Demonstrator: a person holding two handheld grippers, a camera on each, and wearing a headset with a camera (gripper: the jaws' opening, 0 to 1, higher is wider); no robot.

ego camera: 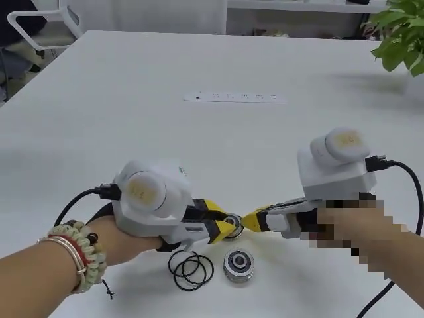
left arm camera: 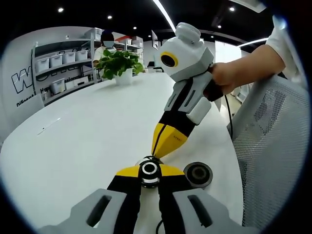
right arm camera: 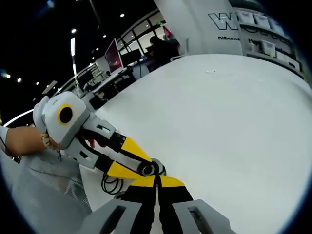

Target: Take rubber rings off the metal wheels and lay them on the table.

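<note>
My left gripper (ego camera: 224, 229) clamped a metal wheel (left arm camera: 149, 169) low over the table (ego camera: 199, 146). My right gripper (ego camera: 248, 221), jaws together, touched its rim. Mid-strip, I judged: next, pinch and peel its rubber, laying that beside the loose rubber rings (ego camera: 191, 268).

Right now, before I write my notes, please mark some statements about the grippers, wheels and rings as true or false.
1. The left gripper grips a metal wheel. True.
2. Black rubber rings lie on the table. True.
3. The right gripper holds the second wheel. False: that wheel lies on the table; the right gripper's shut tips meet the gripped wheel.
4. The plant stands beside the rings. False: it stands far from them, at the table's far end.
</note>
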